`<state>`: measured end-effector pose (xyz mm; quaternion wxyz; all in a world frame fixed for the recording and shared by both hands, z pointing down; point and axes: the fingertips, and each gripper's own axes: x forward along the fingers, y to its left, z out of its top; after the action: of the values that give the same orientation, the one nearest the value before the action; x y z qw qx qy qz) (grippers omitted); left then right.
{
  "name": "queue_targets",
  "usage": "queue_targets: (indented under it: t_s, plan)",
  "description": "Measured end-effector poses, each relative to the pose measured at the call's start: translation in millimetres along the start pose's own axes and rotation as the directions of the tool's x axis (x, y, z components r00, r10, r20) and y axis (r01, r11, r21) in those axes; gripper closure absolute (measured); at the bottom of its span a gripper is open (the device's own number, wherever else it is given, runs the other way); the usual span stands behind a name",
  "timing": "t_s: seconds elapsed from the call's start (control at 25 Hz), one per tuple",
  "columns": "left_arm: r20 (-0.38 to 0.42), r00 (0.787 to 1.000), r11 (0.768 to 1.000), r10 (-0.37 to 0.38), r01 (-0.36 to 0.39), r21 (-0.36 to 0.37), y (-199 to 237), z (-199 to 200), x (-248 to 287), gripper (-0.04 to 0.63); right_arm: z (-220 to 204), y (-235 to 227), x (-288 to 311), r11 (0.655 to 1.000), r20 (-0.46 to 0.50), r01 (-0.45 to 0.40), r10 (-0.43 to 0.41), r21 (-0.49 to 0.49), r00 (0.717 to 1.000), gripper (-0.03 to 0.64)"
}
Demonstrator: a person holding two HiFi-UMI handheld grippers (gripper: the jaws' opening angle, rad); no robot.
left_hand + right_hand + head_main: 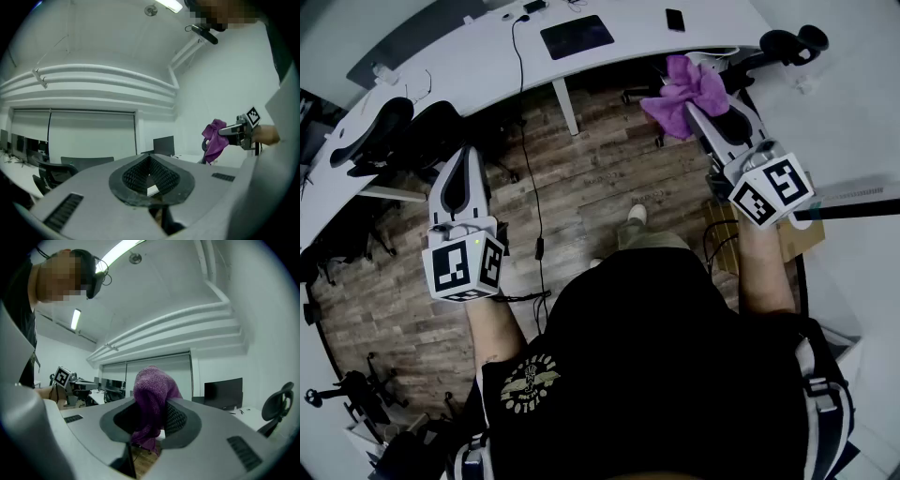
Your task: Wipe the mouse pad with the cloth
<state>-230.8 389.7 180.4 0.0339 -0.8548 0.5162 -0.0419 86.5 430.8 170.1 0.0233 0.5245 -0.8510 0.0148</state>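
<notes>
The purple cloth (684, 89) hangs bunched from my right gripper (701, 111), which is shut on it and held up over the wooden floor near the desk edge. In the right gripper view the cloth (152, 399) fills the space between the jaws and droops below them. The dark mouse pad (577, 36) lies on the white curved desk (469, 66) ahead, apart from both grippers. My left gripper (465, 159) is held at the left over the floor, jaws together with nothing in them. The left gripper view shows the cloth (214, 140) off to the right.
A black phone (675, 19) lies on the desk right of the pad. A cable (528, 169) runs from the desk down across the floor. Black office chairs (384, 136) stand at the left, another chair (787, 42) at the right. A cardboard box (802, 239) sits by my right arm.
</notes>
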Motion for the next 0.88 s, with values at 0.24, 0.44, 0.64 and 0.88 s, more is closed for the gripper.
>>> queue_targets:
  t_s: [0.24,0.44,0.64,0.88]
  plan:
    - [-0.029,0.999,1.000,0.013,-0.013,-0.006,5.8,-17.2,15.1,0.592,-14.1,-11.8,8.2,1.000,-0.005,0.007,-0.007,0.030,1.000,0.506]
    - [-0.057,0.998,1.000,0.025,-0.025,-0.002,12.1,-31.9,47.1,0.594,-36.7,-51.7,31.3,0.993,-0.003,0.036,-0.036,0.113,0.999,0.505]
    - [-0.068,0.997,0.999,0.042,-0.041,0.017,20.0,-33.9,93.0,0.592,-55.5,-92.1,66.5,0.986,-0.009,0.035,-0.034,0.164,0.999,0.505]
    - [-0.072,0.996,0.999,0.049,-0.048,0.025,21.9,-26.3,145.1,0.593,-44.4,-130.4,104.5,0.986,0.019,0.008,-0.012,0.169,1.000,0.505]
